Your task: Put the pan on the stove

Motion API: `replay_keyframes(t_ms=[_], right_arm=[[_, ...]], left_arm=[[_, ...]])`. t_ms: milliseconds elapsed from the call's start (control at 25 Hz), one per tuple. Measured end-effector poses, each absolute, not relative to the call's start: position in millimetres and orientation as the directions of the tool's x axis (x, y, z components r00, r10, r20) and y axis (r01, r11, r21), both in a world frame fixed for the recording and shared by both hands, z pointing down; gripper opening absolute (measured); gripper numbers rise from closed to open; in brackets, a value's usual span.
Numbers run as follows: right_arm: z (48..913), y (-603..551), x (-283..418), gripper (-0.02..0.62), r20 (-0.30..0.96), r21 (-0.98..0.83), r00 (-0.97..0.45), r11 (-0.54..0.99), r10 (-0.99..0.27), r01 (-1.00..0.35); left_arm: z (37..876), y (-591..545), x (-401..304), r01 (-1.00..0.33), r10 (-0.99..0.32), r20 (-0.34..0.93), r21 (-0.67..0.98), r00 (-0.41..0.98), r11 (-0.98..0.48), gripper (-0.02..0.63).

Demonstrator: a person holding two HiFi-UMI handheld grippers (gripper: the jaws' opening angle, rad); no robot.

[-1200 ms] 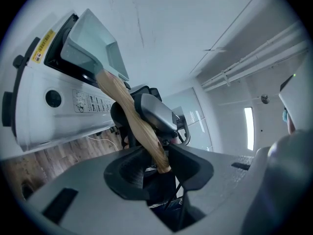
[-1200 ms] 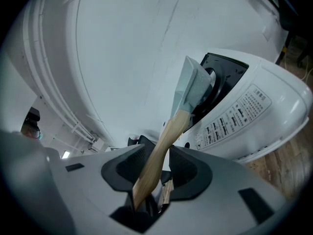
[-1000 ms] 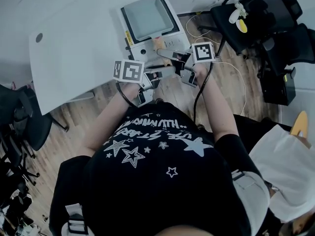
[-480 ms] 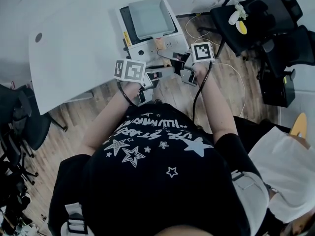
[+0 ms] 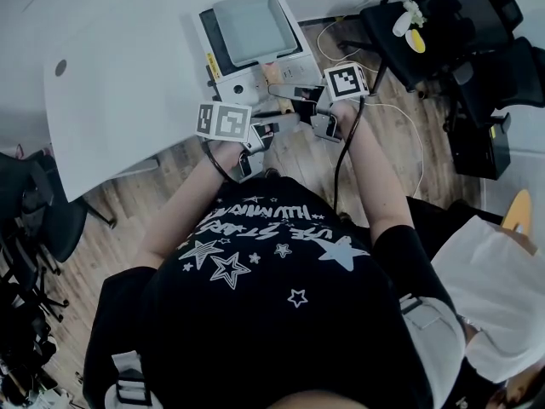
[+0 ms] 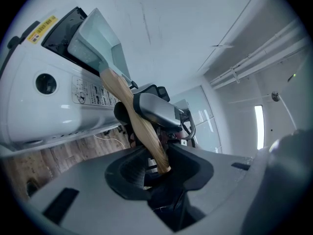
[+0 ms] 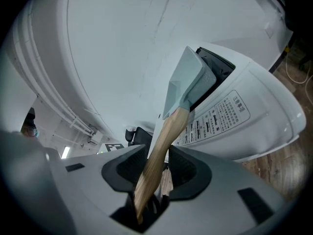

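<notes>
**A:** Pan (image 5: 247,25) first: yours is a square, shallow tray, pale grey-green and smooth, with straight raised walls. It lies over the black glass top of the stove (image 5: 243,82), at twelve o'clock from your hands.

**B:** That stove is a glossy white box with rounded corners. It has a round dial (image 6: 45,83) and small print on its front, and a yellow label (image 6: 41,28) beside the glass. It stands on the smooth white table (image 5: 128,83). Whether the pan rests flat on the glass, I cannot tell you.

**A:** The wooden handle (image 5: 271,72) is light, grained and rounded. It leaves the pan at six o'clock, pointing toward you.

**B:** Your left gripper (image 6: 159,166) is clenched on the handle's butt end, with its dark ribbed pads pressing on both sides.

**A:** Your right gripper (image 7: 155,175) grasps the same handle further up, nearer the pan. Its jaws are closing with the wood between them.

**B:** Both grippers have matte grey shells, curved around the dark pads.
</notes>
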State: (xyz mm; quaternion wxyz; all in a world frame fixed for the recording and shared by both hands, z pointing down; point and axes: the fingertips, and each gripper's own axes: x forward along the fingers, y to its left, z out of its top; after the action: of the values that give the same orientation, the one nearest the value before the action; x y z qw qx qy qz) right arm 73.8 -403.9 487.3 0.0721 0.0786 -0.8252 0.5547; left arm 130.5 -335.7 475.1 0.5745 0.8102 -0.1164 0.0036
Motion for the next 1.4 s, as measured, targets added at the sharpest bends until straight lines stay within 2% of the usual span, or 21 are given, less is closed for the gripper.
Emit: replay_keyframes(t_ms=[800, 1040, 1400], right_arm=[[487.5, -407.8, 71.5, 0.147, 0.183, -0.901, -0.981, 0.389, -0.065, -0.193], [487.2, -407.3, 73.7, 0.173, 0.156, -0.917, -0.983, 0.355, -0.098, -0.181], [493.4, -406.4, 80.1, 0.216, 0.169, -0.915, -0.972, 0.341, -0.163, -0.216]], left_arm=[[477.8, -339.6, 132.1, -0.211, -0.193, 0.153, 0.921, 0.969, -0.329, 0.133], [477.3, -338.9, 131.1, -0.199, -0.195, 0.140, 0.923, 0.971, -0.328, 0.133], [473.7, -341.6, 121.9, -0.217, -0.244, 0.135, 0.910, 0.960, -0.352, 0.236]])
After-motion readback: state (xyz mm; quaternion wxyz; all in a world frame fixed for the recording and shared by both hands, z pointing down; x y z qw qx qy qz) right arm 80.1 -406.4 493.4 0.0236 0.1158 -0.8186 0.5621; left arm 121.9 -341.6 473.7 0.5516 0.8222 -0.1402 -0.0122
